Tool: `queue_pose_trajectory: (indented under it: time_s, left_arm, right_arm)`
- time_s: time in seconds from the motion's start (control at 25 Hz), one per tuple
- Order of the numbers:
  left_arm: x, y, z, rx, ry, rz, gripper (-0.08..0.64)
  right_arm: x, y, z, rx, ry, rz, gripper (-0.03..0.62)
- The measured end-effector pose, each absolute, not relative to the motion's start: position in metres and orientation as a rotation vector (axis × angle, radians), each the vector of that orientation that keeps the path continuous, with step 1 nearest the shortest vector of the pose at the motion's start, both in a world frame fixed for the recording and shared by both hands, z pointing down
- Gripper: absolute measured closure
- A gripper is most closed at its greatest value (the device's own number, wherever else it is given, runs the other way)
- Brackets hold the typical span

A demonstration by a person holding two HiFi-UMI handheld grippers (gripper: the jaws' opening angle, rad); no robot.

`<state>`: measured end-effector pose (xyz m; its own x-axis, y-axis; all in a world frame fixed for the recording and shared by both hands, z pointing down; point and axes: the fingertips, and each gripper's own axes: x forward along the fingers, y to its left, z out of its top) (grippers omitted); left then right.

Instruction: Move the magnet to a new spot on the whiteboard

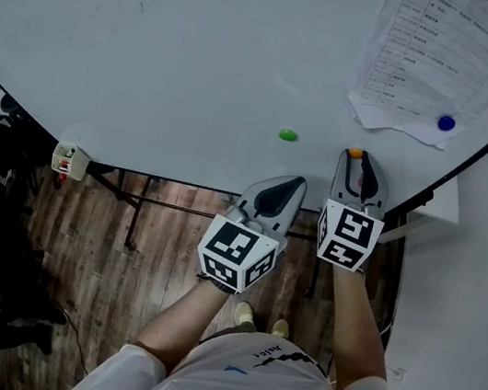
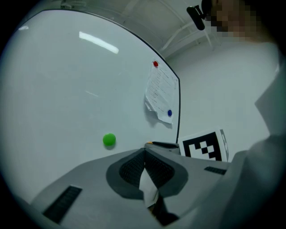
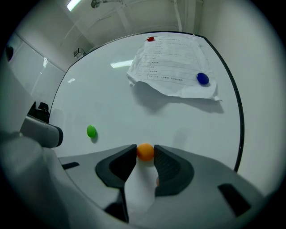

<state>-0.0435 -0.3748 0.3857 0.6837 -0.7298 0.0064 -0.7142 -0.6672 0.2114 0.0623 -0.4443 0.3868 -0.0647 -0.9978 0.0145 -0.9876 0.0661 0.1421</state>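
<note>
A small orange magnet (image 1: 355,152) (image 3: 145,151) sits on the whiteboard (image 1: 157,53) near its lower edge. My right gripper (image 1: 357,160) (image 3: 145,153) points at the board, and both of its pads touch the magnet's sides, so it is shut on it. A green magnet (image 1: 287,135) (image 3: 91,131) (image 2: 109,140) sticks to the board a little to the left. My left gripper (image 1: 295,183) (image 2: 145,154) hangs just short of the board below the green magnet, its jaw tips together with nothing between them.
A sheet of paper (image 1: 437,55) hangs at the board's upper right, pinned by a blue magnet (image 1: 446,123) (image 3: 203,78) and a red magnet (image 3: 150,39). The board's dark frame edge (image 1: 475,155) runs close on the right. A small box (image 1: 70,161) sits at its lower left.
</note>
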Motion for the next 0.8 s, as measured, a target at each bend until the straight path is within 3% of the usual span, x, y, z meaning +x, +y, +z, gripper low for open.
queue_pose_trajectory:
  time_s: [0.8]
  left_arm:
    - [-0.031,-0.369,0.382,2.692,-1.166,-0.121,0.551]
  right_arm:
    - [0.066,-0.422,0.377,1.993,-2.311,-0.101,0.465]
